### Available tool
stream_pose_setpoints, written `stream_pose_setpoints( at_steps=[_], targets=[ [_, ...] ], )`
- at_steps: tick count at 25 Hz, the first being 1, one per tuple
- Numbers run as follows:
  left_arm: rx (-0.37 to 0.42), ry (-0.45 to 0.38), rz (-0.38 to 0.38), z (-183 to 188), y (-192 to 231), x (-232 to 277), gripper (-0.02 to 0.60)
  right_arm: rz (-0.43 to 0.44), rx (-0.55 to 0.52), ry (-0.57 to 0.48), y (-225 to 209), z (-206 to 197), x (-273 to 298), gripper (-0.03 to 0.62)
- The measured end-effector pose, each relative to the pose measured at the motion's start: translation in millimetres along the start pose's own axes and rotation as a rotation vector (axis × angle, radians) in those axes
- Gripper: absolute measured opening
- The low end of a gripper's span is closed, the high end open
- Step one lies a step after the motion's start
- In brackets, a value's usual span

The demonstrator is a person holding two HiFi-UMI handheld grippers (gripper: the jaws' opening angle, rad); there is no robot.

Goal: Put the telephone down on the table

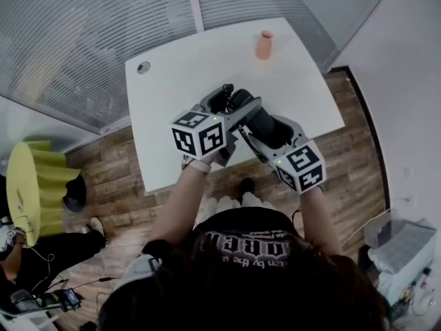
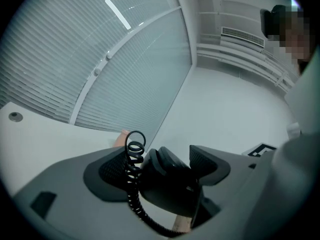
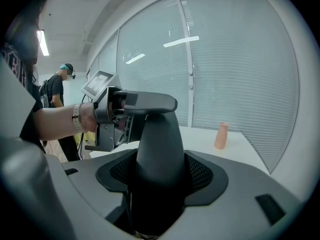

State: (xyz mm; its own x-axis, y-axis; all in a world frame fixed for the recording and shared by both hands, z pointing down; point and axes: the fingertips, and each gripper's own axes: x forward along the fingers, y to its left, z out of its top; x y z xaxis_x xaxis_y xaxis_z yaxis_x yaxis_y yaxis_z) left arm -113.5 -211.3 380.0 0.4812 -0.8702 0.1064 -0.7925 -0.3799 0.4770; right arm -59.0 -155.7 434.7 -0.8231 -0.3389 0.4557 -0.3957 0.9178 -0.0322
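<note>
- The telephone (image 1: 265,124) is a smooth black plastic handset, thick and rounded. It is held in the air over the near half of the surface (image 1: 179,81), with one end in each tongs.
- The left tongs (image 2: 162,160) has grey moulded shells with black cross-hatched pads. It is closed on the handset's bulbous end.
- On that tongs the right pad presses the plastic. The cord (image 2: 131,176) runs down past the left pad, so contact on that side is hard to make out.
- The cord is a tight black spiral with one looser loop at the top. Its lower end passes out of the left gripper view.
- The right tongs (image 3: 161,173) has the same textured pads, clamped on both sides of the handset's tapering middle. From there the handset rises to its far end, where the left tongs grips it.
- The surface is matt white with rounded corners and a small round grommet (image 1: 143,67) near its far left corner.
- A peach cup (image 1: 264,45), tall and narrow, stands upright near the far edge, well apart from the telephone.
- Finely ribbed blinds (image 1: 83,33) lie beyond the surface, and a wood-plank floor (image 1: 117,178) lies around it.
- In the head view the marker cubes cover most of both tongs and the handset's ends. Only its dark middle and a short run of cord show there.
</note>
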Motion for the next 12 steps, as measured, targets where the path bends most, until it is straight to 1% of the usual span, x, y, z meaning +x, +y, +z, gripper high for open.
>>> stream_pose_setpoints(
  at_steps=[7, 12],
  targets=[
    [0.000, 0.039, -0.011, -6.3, 0.3, 55.7, 0.376, -0.022, 0.025, 0.013, -51.8, -10.3, -3.3, 0.290],
    [-0.002, 0.080, -0.021, -17.1, -1.1, 90.6, 0.374, -0.039, 0.064, 0.030, -81.5, -23.9, -7.1, 0.290]
  ],
)
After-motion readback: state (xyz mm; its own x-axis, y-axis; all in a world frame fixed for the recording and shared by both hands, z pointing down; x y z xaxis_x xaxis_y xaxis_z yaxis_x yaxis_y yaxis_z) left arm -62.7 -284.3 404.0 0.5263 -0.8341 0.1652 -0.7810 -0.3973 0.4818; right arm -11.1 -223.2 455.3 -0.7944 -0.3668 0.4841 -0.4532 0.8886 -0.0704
